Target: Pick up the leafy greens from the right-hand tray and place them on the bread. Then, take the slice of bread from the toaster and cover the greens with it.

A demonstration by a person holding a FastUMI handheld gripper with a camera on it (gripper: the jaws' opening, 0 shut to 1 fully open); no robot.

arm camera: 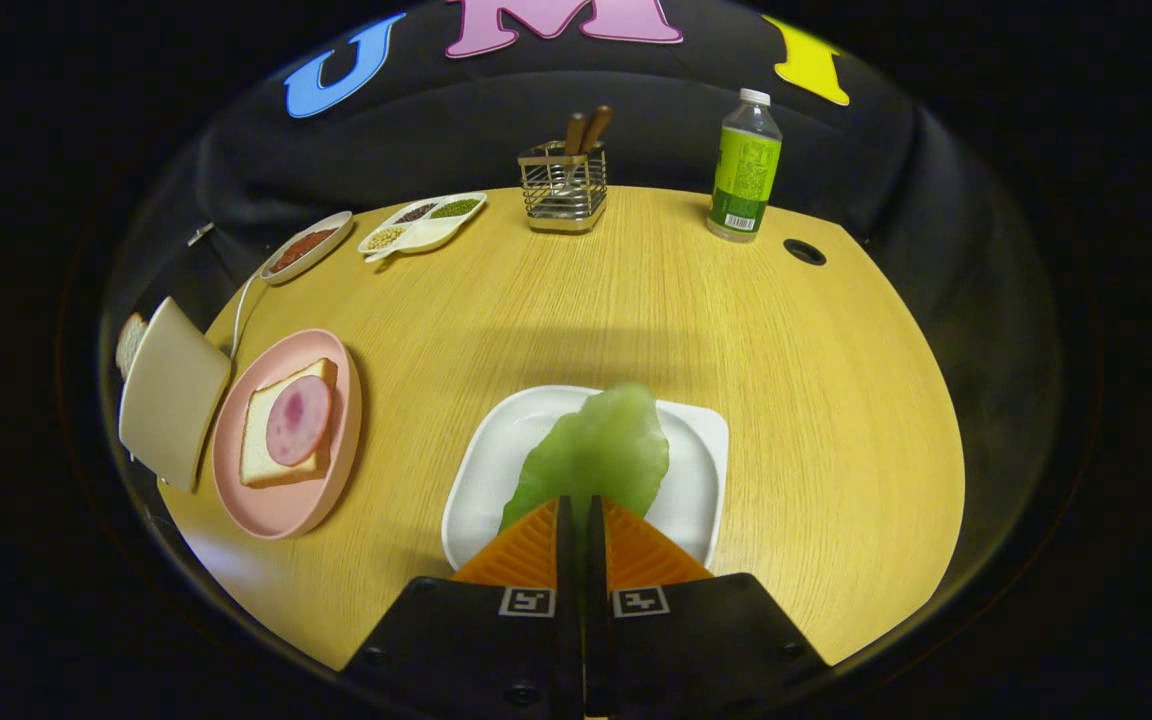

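The gripper [576, 505] was closed on the near end of the leaf [601, 450], which was held over the white tray [496, 450] by the table's near edge. The bread [281, 440] waited on the pink plate [281, 505] at the left edge, beside the toaster [171, 395]. A bottle [744, 170] and a basket [563, 190] stood at the far edge, out of the way.

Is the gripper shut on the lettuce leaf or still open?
Shut on the leaf: the gripper fingers are pressed together pinching its near edge over the white tray.
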